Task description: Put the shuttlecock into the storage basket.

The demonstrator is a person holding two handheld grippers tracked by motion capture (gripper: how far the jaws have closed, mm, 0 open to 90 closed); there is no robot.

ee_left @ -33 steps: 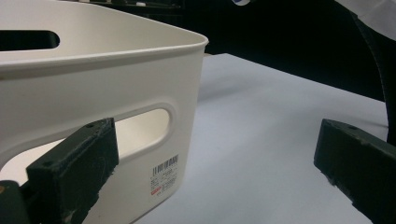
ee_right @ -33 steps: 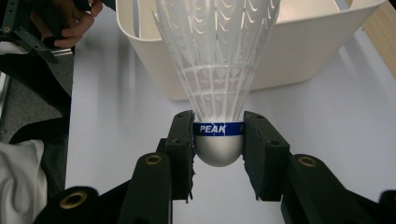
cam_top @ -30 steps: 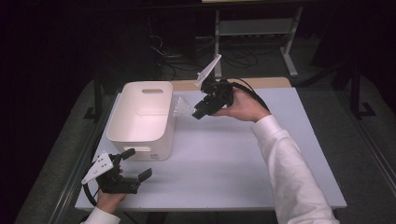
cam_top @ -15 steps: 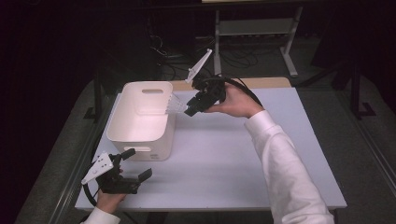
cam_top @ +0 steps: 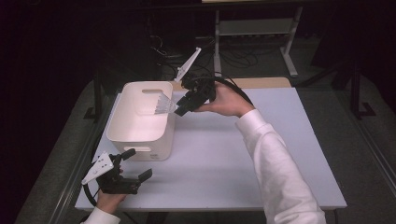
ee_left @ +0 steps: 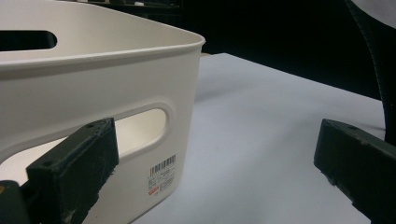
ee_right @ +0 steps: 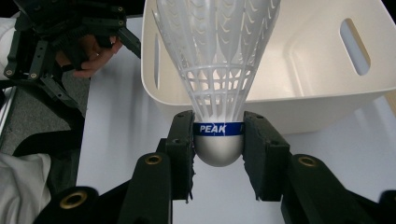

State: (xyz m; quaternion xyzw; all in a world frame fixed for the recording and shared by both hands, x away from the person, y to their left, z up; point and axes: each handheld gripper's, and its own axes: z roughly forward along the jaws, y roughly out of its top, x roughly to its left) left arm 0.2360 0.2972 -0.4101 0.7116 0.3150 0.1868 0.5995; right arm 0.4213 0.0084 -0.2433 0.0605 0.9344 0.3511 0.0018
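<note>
1. Right gripper view: right tongs (ee_right: 218,149) clamp the shuttlecock (ee_right: 217,88) at its cork — frame centre, skirt over the white bin (ee_right: 327,88) rim.
2. High view: left tongs (cam_top: 135,163) gape empty at lower left on the tabletop (cam_top: 224,163).

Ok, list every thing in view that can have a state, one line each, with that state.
shuttlecock: clamped at its cork base, skirt pointing away over the bin's rim.
right tool: shut on the shuttlecock, held above the table at the bin's edge.
left tool: jaws apart, nothing between them, near the bin's near wall.
white bin: upright on the table; nothing visible in the part of its inside that shows.
</note>
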